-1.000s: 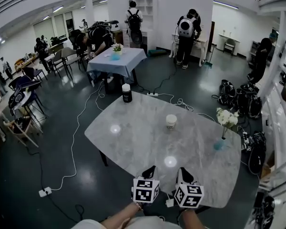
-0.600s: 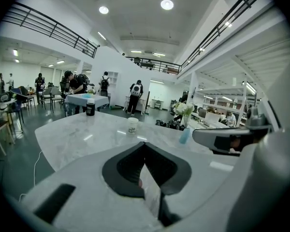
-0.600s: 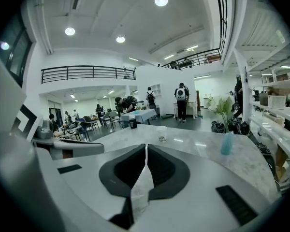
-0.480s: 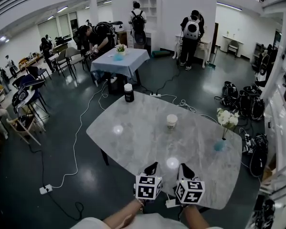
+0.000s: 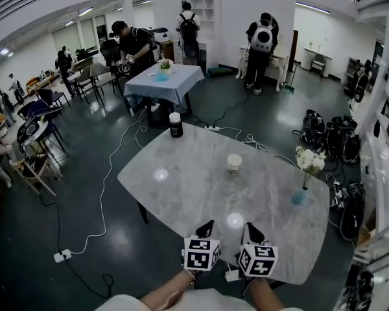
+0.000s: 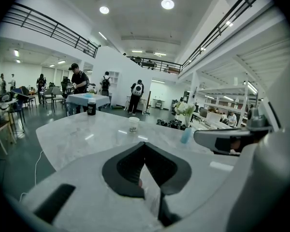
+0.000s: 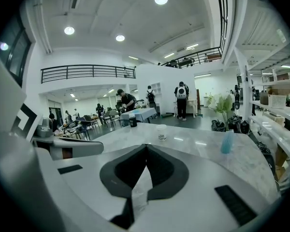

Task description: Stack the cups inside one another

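Observation:
A white paper cup (image 5: 233,164) stands upright near the middle of the marble table (image 5: 181,193); it also shows in the left gripper view (image 6: 133,124) and the right gripper view (image 7: 161,132). A black cup with a white lid (image 5: 176,125) stands at the table's far edge. Both grippers hover side by side over the near edge, far short of the cups. My left gripper (image 5: 206,227) is shut, its jaws meeting at the tip (image 6: 145,145) with nothing in them. My right gripper (image 5: 248,228) is shut and empty as well (image 7: 146,146).
A blue vase with white flowers (image 5: 303,173) stands at the table's right edge. Cables run across the floor behind the table, and bags lie at the right. Several people stand around a cloth-covered table (image 5: 162,80) far behind.
The grippers and cups have stayed put. A person at the far cloth-covered table has straightened up.

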Demonstrator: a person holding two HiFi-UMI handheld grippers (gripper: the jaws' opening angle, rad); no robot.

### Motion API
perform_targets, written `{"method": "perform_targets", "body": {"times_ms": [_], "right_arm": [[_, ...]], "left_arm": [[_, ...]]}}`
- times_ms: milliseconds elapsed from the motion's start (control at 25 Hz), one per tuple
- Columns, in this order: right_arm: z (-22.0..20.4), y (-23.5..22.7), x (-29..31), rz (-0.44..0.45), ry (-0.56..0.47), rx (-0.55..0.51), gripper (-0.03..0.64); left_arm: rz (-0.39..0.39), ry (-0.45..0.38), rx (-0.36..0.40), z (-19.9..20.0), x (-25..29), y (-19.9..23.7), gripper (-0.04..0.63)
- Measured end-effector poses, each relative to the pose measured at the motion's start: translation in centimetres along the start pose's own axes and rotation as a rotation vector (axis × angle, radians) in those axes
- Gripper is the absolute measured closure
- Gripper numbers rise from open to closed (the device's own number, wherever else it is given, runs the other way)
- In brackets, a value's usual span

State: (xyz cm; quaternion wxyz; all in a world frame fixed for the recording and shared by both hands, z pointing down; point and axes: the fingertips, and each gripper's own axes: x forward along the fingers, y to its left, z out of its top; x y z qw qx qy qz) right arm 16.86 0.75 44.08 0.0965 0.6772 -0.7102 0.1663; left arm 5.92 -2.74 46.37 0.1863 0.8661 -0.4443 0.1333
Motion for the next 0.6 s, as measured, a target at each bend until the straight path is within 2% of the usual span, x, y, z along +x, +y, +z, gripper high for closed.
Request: {"method": "perform_targets", "body": {"times_ms": [600], "right_arm": [[0.1,0.58,0.57,0.009,-0.003,0.009,0.609]], "left_arm": [[-0.004,-0.002,-0.001,0.04,0.26,0.76,0.6]]}}
